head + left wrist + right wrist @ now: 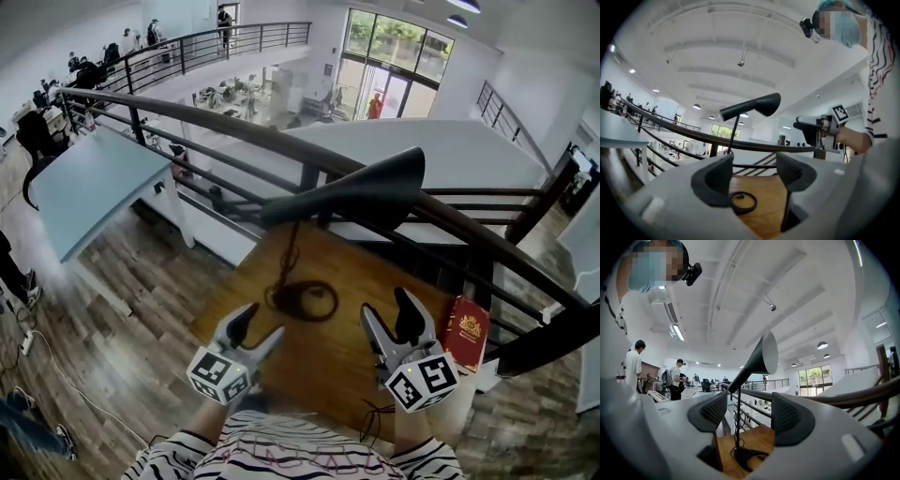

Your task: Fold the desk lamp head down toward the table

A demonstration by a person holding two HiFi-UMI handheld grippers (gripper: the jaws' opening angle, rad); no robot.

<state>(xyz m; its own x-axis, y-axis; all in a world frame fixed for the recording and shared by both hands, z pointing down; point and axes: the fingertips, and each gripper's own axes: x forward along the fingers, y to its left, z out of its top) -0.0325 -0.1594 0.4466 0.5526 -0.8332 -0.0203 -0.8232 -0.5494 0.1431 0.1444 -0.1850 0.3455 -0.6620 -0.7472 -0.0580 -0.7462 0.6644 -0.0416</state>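
Two grippers are up over the wooden table [319, 370], seen from the head view. The left gripper [263, 322] and the right gripper [385, 307] both sit at the near edge with their jaws apart, and neither touches anything. Beyond them the desk lamp head [361, 192], a dark cone, stands high on its thin stem, lying roughly level above the table's far side and in front of the railing [234, 122]. The lamp base ring [302, 300] lies on the wood between the two grippers and a little ahead of them. A red book [466, 333] rests just to the right of the right gripper.

From the left gripper view, the jaws stand about half spread. Only bare wood and the base ring show in the gap between them. The lamp head is well above them, untouched, and the right gripper is held out level at the right.

From the right gripper view, the jaws are likewise parted and hold nothing. The stem [738, 418] rises through the gap farther off, clear of both pads, and the lamp head stays raised above.
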